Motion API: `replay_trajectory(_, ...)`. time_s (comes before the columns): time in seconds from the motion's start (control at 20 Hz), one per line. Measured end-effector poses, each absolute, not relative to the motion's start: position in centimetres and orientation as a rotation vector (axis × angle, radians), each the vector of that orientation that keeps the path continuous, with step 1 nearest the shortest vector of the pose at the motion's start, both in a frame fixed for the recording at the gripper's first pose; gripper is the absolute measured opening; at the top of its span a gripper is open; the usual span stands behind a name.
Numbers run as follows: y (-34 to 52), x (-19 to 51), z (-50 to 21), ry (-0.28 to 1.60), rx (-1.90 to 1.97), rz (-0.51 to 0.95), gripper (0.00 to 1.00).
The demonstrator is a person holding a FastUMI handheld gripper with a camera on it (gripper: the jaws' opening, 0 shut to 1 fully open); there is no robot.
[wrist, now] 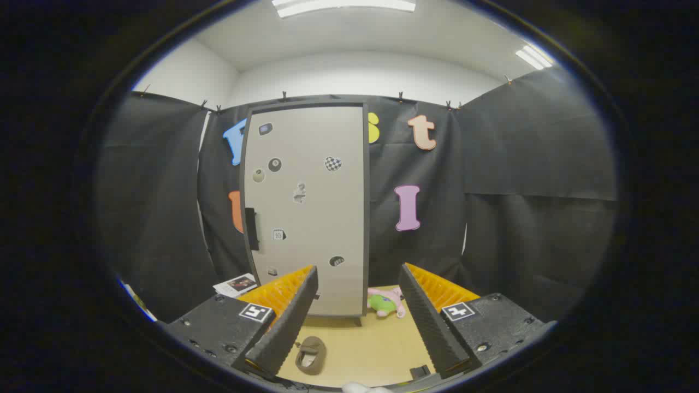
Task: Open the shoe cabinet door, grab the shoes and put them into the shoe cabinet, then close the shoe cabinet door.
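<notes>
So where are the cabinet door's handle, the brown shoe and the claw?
handle [251,229]: gripper view, middle of the dark grip.
brown shoe [311,355]: gripper view, its upper.
claw [357,292]: gripper view, open gap between fingertips.

Booth enclosure: black cloth walls [524,180] hang on three sides, clipped along the top edge; white upper walls [360,73] and a white ceiling rise above the cloth; two ceiling light panels are lit, one overhead [344,6], one toward the right [534,57]; the floor [371,349] is a light tan wood-tone surface; a small printed card [236,284] lies at the left wall base.
</notes>
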State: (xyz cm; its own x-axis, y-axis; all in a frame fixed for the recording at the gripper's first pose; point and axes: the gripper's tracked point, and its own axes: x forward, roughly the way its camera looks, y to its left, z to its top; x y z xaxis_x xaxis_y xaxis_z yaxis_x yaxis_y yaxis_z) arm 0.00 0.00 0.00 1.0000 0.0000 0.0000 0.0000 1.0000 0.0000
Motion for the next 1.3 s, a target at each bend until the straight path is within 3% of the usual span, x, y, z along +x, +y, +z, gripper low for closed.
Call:
replay_trajectory(0.75,3.3,0.7,-1.3,0.037,-0.013,0.010,0.98)
replay_trajectory(1.3,18.5,11.4,-2.6,0.032,-0.052,0.234,0.98)
